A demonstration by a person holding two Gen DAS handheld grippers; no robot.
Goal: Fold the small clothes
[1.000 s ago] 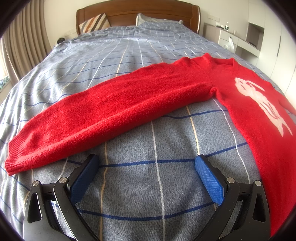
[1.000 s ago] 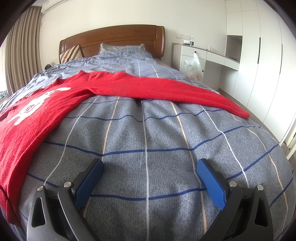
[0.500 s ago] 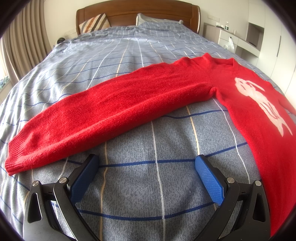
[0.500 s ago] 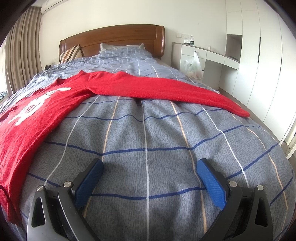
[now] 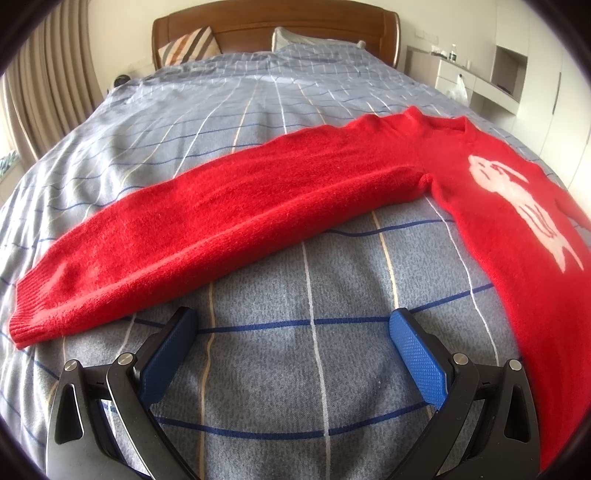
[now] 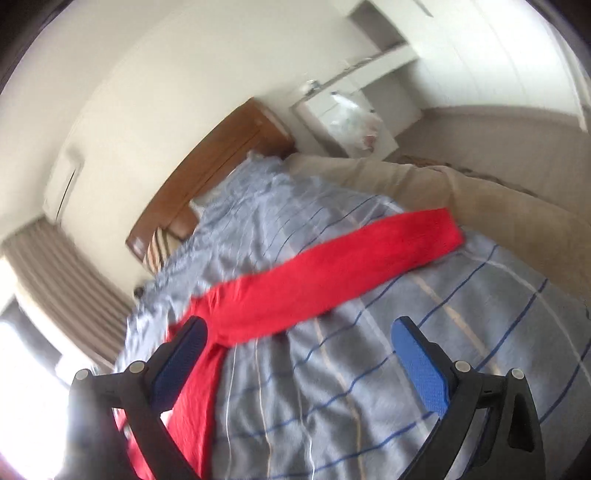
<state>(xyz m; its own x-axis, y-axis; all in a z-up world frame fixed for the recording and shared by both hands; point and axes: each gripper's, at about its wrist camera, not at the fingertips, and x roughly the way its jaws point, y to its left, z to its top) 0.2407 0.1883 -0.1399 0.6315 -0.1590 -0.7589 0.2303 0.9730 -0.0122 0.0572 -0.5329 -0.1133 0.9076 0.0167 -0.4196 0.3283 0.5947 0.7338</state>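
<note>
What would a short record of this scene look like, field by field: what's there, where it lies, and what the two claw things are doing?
garment: red sweater, spread flat, white figure on its front
surface: bed with a grey checked cover
left sleeve: stretched out, its cuff near the bed's edge
right sleeve: stretched out the other way
left gripper: open, over bare cover just short of the sleeve, holding nothing
right gripper: open, holding nothing; its view is tilted and blurred
folding: not begun
background: wooden headboard
</note>
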